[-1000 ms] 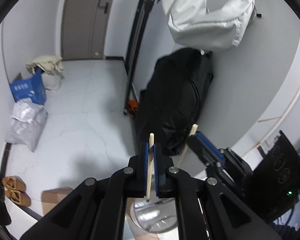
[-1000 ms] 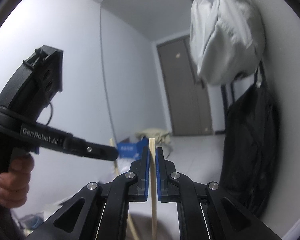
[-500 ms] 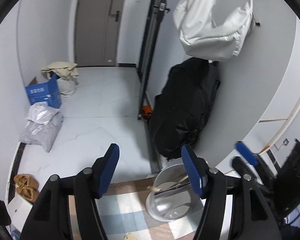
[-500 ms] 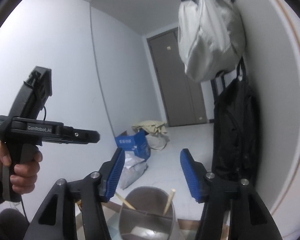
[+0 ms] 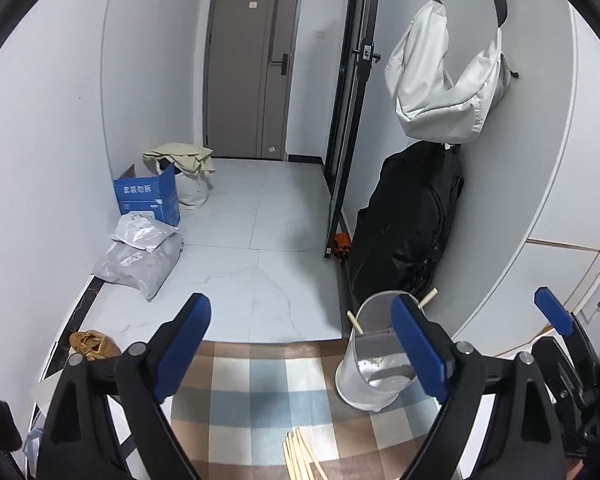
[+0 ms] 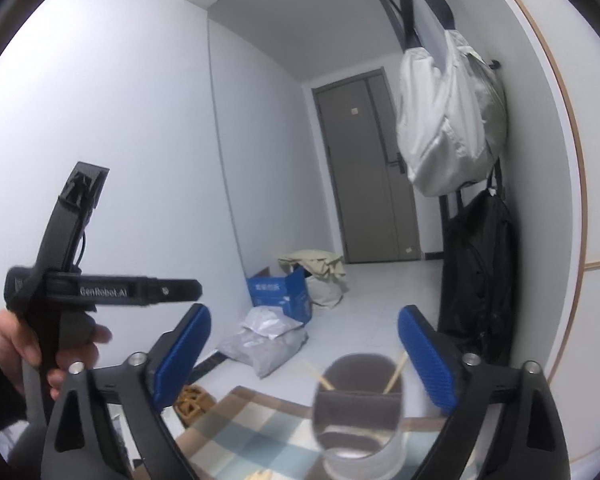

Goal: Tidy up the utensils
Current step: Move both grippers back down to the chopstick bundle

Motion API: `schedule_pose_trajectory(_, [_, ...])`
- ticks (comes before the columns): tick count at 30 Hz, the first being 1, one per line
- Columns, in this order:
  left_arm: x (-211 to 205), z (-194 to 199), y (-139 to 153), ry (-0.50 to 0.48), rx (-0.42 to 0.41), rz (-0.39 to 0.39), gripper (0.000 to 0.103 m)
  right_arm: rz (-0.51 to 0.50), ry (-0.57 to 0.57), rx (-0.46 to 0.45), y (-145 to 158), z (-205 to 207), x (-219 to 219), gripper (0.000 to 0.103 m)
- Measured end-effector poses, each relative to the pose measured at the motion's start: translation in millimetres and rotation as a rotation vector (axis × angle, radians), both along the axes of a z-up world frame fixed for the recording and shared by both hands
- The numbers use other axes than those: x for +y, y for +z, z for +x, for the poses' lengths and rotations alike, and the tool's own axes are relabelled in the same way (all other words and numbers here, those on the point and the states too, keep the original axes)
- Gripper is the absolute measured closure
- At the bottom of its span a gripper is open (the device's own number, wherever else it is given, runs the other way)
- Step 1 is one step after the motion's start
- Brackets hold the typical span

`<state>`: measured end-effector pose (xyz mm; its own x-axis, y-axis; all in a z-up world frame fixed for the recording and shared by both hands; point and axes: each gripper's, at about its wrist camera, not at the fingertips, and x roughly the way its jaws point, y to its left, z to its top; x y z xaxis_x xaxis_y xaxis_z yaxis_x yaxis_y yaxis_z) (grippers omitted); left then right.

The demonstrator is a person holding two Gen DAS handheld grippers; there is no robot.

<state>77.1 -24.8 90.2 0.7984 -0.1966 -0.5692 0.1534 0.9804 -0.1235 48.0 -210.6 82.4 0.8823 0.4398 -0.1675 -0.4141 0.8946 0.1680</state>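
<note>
Tipping is being risked first: the utensil cup, a tall light cylinder standing near the far edge of the checked cloth on the desk, could be knocked over if either pair of tongs is being swung low past its rim. On the left, the left tongs are being held wide apart and empty, levelled above the cloth and pointed toward the room, with the cup partly hidden behind the right-hand pad. Loose chopsticks are lying at the near edge of the cloth below these tongs; being thin and bundled, several could be pinched at once or rolled off the desk by a careless descent. Two chopsticks are already leaning in the cup, apart and splayed outward, so incoming sticks could be caught on them. On the right, the right tongs are likewise being held wide and empty, hovering just above the cup and tilted slightly upward.
</note>
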Motion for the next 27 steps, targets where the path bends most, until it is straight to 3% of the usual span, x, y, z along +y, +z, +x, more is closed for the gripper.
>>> schedule_pose_trajectory(5, [5.2,-20.3,-5.6,0.031,-0.024,0.007,0.004,0.006,0.030,0.001,5.1,-24.6,14.8,0.000])
schedule_pose_trajectory(12, [17.2,-38.4,-19.3,0.064,-0.027,-0.003,0.003,-0.001,0.041,0.046,-6.0,-50.6,28.0,0.000])
schedule_pose_trajectory(19, [30.9,-46.0,-45.5,0.112,-0.004,-0.027,0.003,-0.024,0.049,0.122,-36.8,-64.3,39.1,0.000])
schedule_pose_trajectory(24, [33.4,-42.7,-71.4,0.093,0.038,-0.014,0.003,-0.055,0.076,0.204,-61.1,-62.6,47.9,0.000])
schedule_pose_trajectory(27, [35.2,-44.0,-86.1,0.103,0.043,-0.005,0.003,-0.094,0.080,0.268,-76.6,-56.5,54.0,0.006])
